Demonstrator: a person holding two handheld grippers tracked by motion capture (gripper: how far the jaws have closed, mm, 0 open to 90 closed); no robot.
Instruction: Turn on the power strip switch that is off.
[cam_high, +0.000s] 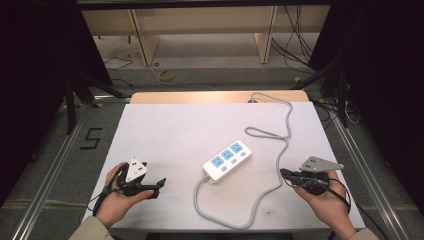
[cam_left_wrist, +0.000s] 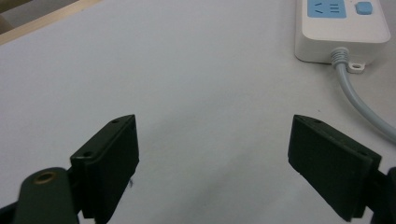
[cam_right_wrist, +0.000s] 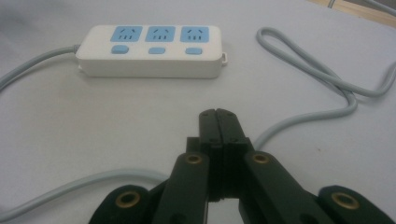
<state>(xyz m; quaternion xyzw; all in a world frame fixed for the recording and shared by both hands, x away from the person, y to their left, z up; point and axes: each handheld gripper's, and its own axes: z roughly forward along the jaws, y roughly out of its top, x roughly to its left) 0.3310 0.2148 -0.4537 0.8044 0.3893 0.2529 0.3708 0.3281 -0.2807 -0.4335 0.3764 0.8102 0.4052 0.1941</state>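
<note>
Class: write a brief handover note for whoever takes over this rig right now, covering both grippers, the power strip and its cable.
Left gripper: jaws wide open, empty, left of the power strip.
Right gripper: jaws shut, empty, right of the strip, beside its grey cable.
Strip lies flat mid-table, sockets up, nothing plugged in; cable loops around it on the white table.
Done: nothing visible.
Left: first contact with the strip.
</note>
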